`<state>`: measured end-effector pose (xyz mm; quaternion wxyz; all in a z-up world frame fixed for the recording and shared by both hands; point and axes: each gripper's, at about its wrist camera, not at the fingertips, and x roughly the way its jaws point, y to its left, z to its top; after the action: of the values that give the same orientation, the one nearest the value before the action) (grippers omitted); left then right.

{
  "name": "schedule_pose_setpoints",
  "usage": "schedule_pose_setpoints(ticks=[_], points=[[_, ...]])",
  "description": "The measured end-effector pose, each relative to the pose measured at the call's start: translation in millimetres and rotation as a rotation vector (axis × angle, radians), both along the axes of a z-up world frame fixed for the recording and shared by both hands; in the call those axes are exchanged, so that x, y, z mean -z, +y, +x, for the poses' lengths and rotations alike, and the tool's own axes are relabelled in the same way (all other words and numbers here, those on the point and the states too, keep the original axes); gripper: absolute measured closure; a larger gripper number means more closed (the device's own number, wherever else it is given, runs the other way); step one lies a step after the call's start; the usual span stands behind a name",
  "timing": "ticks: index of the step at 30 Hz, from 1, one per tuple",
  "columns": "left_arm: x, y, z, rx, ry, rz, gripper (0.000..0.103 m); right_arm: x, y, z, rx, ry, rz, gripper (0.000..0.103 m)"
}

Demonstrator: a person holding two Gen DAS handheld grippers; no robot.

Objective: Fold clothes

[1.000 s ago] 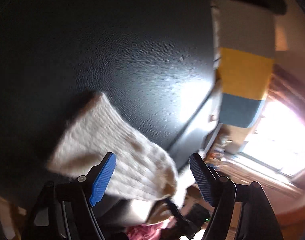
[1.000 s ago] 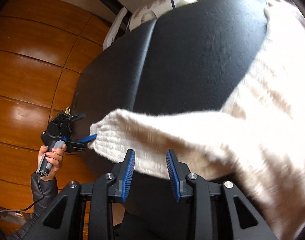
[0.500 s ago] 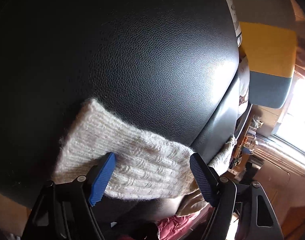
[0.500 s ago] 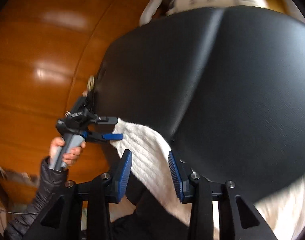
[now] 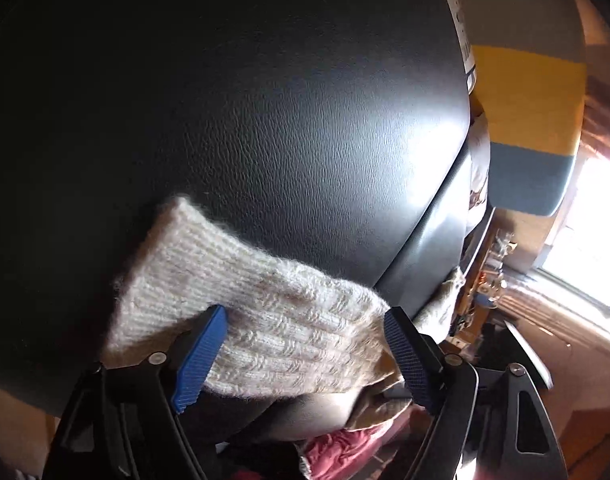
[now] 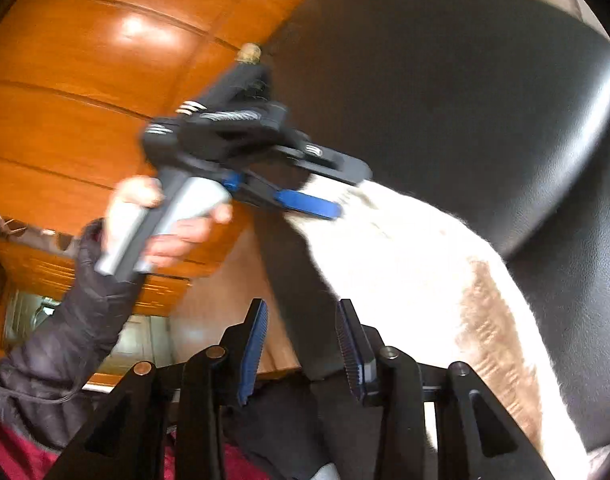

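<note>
Now the right gripper (image 6: 301, 354) has swung off the sweater sleeve (image 5: 241, 312), its tongs spread and empty, while the left gripper (image 5: 305, 344), spread wide astride the cuff without pinching, is left to fold it.

The left gripper (image 5: 305, 354) has its jaws spread wide, the blue pads (image 5: 199, 360) far apart with cloth lying between them. From the right wrist view it (image 6: 325, 188) is blurred, held in the left hand (image 6: 165, 220), whose fingers wrap the grey grip; a dark padded sleeve (image 6: 65, 344) covers the forearm. The right gripper (image 6: 301, 356) has its jaws parted, nothing between its pads (image 6: 251, 356), and it sits below and apart from the left one.
</note>
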<state>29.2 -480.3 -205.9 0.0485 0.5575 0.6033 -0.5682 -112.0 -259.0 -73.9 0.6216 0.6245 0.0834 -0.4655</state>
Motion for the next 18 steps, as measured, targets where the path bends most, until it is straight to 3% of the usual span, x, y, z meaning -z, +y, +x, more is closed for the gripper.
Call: schedule_pose_setpoints(ticks=[4, 8, 13, 16, 18], points=[[-5.7, 10.3, 3.9, 0.027, -0.007, -0.041, 0.021, 18.0, 14.3, -34.3, 0.107, 0.175, 0.178, 0.058], [-4.0, 11.3, 5.8, 0.046, -0.013, -0.038, 0.021, 33.1, 13.2, -53.7, 0.051, 0.230, 0.262, 0.058], [-4.6, 7.2, 2.2, 0.070, -0.046, -0.031, 0.021, 60.7, 3.2, -56.0, -0.053, 0.190, 0.355, 0.053], [-5.6, 5.0, -0.6, 0.085, -0.065, -0.031, 0.020, 60.0, 2.0, -45.1, -0.092, -0.003, 0.250, 0.055], [-8.5, 8.5, -0.2, 0.092, -0.065, -0.048, 0.020, 46.6, 5.2, -21.8, -0.153, -0.073, 0.156, 0.055]])
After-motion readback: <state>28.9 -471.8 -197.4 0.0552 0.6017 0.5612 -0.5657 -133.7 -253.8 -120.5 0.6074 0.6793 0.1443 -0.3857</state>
